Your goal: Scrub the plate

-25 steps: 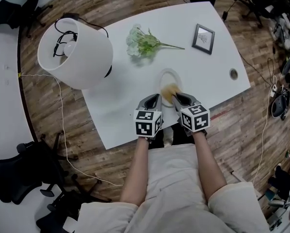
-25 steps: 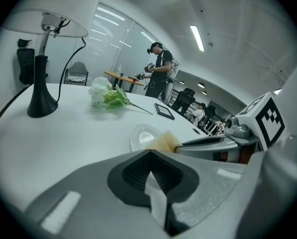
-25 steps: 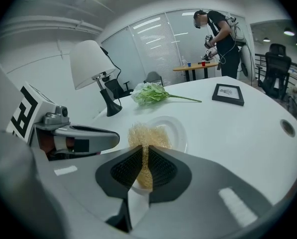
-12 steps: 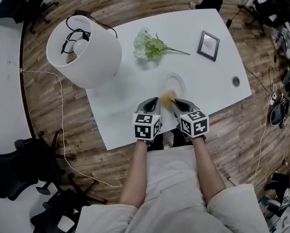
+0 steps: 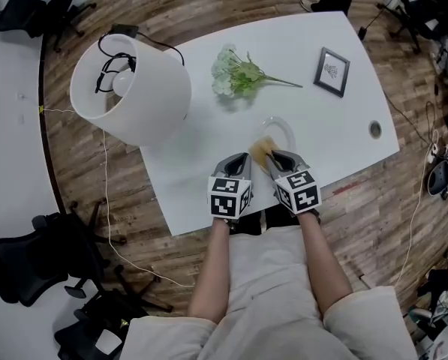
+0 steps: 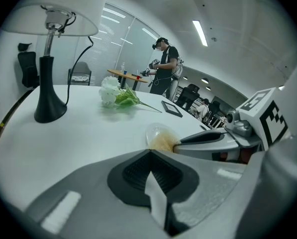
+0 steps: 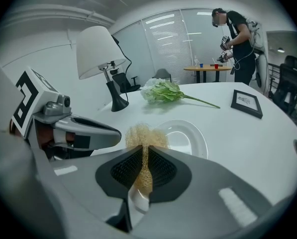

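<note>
A clear glass plate point(image 5: 282, 132) lies on the white table point(image 5: 208, 163), close to the near edge. My right gripper point(image 5: 272, 157) is shut on a tan mesh scrubber point(image 5: 260, 151) that rests at the plate's near-left rim. In the right gripper view the scrubber point(image 7: 142, 137) bulges out between the pads, with the plate point(image 7: 188, 138) just beyond. My left gripper point(image 5: 239, 160) hovers beside it on the left, shut with nothing in it. In the left gripper view, the plate point(image 6: 157, 132) and the scrubber point(image 6: 163, 143) show ahead, and the right gripper's finger point(image 6: 208, 137) reaches in from the right.
A white-shaded lamp point(image 5: 133, 87) stands at the table's left end, its cord trailing to the floor. Artificial flowers point(image 5: 237, 73) and a small picture frame point(image 5: 333, 71) lie at the far side. A cable hole point(image 5: 374, 129) is at the right. Office chairs point(image 5: 36, 265) stand around.
The right gripper has slid the scrubber from the plate's middle toward its near-left rim. The left gripper has kept beside it. The head view has shifted a little.
</note>
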`<state>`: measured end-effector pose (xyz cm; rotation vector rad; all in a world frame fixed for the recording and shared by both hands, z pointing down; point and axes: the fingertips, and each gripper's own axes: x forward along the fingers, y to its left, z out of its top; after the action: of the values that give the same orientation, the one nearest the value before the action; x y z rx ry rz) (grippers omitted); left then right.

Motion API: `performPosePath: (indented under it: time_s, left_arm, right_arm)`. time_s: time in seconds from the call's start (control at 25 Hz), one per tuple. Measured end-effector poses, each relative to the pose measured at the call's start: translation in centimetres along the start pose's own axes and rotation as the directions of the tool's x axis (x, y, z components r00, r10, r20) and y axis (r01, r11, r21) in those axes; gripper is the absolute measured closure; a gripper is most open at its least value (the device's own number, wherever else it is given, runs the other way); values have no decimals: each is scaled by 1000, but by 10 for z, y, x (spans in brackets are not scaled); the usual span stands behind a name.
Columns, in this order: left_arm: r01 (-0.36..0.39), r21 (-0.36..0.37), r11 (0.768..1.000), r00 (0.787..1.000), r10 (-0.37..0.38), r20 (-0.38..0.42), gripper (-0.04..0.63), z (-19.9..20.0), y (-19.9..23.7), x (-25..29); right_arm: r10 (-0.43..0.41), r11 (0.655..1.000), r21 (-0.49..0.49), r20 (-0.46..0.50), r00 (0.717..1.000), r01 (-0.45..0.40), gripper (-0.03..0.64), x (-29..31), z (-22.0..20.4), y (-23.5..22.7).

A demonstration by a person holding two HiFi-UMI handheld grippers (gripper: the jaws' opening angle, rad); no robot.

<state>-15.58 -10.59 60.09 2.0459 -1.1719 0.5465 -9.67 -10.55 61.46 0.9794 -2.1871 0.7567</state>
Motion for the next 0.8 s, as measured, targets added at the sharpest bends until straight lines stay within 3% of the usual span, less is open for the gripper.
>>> performPosePath:
  time_s: [0.12,0.28,0.48,0.8]
  left_arm:
    - [-6,56,998,1000,7,-23,595,7,9,1]
    - [-6,22,1000,1000,6,-13,595,14,17,3]
    - [27,29,999,999,-26,-41,595,13,9,15]
    - [39,97,994,997,-32,-76,595,15,7,27]
  right_arm:
    - [20,1000,0,-6,1000,-20,558,8,9,-1]
    - [27,999,-20,-19,999,-27,558,14,17,-5]
    - [31,999,-31,-20,999,-32,558,19,25,-8]
    - [27,998,-51,-25,999,-28,558,25,36,-15]
